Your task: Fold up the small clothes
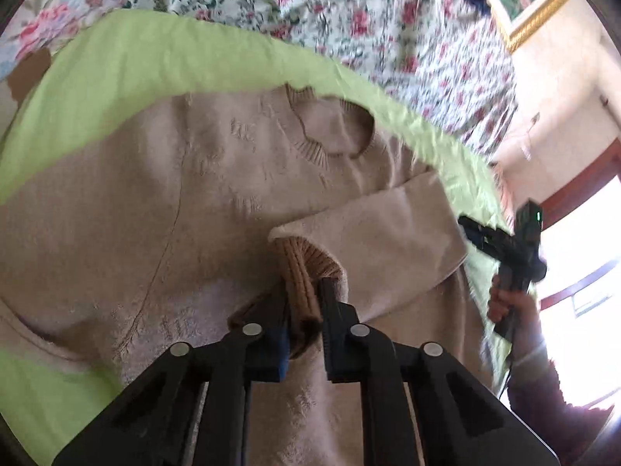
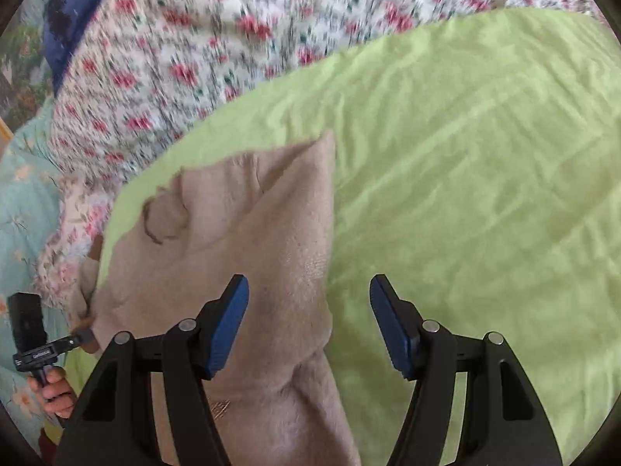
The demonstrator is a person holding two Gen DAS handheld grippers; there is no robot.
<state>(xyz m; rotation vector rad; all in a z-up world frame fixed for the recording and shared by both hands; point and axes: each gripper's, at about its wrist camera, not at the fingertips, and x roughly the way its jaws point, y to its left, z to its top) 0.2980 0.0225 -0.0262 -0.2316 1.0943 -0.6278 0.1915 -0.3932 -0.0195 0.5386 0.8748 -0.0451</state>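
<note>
A beige knit sweater [image 1: 194, 202] lies flat on a lime-green sheet [image 1: 136, 62], collar [image 1: 333, 128] toward the far side. My left gripper [image 1: 304, 295] is shut on the ribbed cuff [image 1: 302, 272] of one sleeve [image 1: 388, 229], which is folded across the sweater's body. In the right wrist view the sweater [image 2: 252, 240] lies left of centre on the green sheet [image 2: 465, 174]. My right gripper [image 2: 308, 310] is open and empty, held above the sweater's right edge. The right gripper also shows in the left wrist view [image 1: 504, 240], hand-held at the far right.
A floral quilt [image 1: 349, 11] is bunched behind the green sheet. A dark blue cushion [image 2: 77, 4] and a gold-framed picture [image 1: 535, 4] are at the back. A bright window or door [image 1: 582, 240] is at the right. The left gripper [image 2: 83, 336] appears at the lower left of the right wrist view.
</note>
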